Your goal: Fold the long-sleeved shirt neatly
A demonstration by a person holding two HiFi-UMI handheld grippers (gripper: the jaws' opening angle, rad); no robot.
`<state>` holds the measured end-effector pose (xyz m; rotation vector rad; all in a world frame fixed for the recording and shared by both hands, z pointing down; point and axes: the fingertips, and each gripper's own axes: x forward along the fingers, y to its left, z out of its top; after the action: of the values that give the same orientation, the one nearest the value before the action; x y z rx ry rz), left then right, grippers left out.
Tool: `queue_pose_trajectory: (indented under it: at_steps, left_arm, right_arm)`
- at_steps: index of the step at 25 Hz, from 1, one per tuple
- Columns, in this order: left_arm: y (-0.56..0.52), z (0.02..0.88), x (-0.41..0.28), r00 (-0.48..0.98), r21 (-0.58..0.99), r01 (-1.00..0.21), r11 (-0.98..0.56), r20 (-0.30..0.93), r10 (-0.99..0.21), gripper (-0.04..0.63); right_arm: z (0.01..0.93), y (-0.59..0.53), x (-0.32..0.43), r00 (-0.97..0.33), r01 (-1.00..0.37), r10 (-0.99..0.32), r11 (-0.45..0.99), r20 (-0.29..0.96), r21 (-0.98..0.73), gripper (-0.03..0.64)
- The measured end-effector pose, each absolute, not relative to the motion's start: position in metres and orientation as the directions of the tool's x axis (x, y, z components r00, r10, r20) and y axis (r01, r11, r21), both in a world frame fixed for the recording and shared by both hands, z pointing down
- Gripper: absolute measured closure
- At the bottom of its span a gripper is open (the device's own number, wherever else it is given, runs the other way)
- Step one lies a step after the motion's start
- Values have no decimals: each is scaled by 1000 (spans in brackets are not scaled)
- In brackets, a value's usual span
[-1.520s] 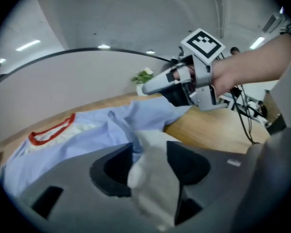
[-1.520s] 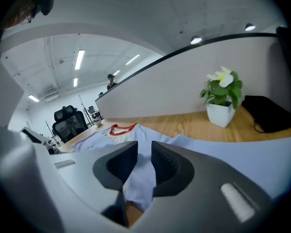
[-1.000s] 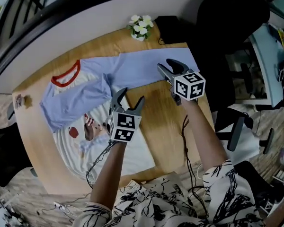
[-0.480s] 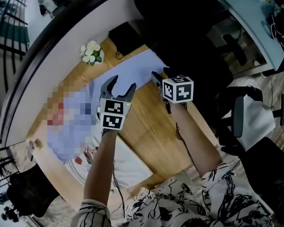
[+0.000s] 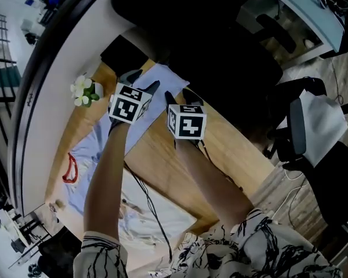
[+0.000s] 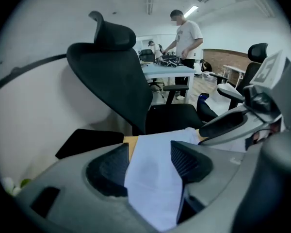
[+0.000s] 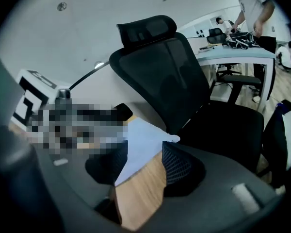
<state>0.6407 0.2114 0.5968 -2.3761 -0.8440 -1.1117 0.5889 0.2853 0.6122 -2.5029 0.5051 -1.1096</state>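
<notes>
shirt (image 5: 95, 155) lies flat on the desk (image 5: 180, 167), red collar (image 5: 69, 168) at the left, white printed part on the near side. 1 light blue sleeve (image 6: 153, 188) is stretched out to the far corner of the desk, next to the black office chair (image 6: 116, 81).

left claw (image 6: 150, 149): released, jaws apart, pointing down over the sleeve. the blue cloth shows in the gap between the pads, but they aren't pinching it. the jaws have just been closing a little.

right claw (image 7: 144, 152): released too, jaws apart, just right of the left one. in its gap you see the sleeve's edge and end on the far side, bare wood on the near side. nothing is gripped. its jaws have also just been closing a bit.

head view has both marker cubes side by side over the far end of the sleeve, forearms reaching out across the desk.

small pot of white flowers (image 5: 83, 90) sits on the far left edge, apart from the sleeve. a black flat thing lies beyond the sleeve end, can't tell what it is. person (image 6: 186, 38) stands at another desk in the background.
</notes>
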Motion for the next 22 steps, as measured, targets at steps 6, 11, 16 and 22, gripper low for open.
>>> queue_pose_trajectory:
  at_steps: [6,11,16,22]
  left_arm:
    - [207,620,672,408,7,687,-727,824,393,337]
    - [207,628,674,426,86,644,-760,785,450,400]
    - [209,626,661,427,81,645,-760,787,446,565]
    - [199,583,659,502,63,653,-755,711,493,566]
  right_arm:
    - [606,288,599,596,-166,-400,-910,696,-381,450]
    - [621,291,602,571,-143,-308,-950,761,-278,530]
    - [622,290,602,546,-151,-353,-933,759,-326,603]
    - [585,280,602,625,-214,-410,-908,664,-360,604]
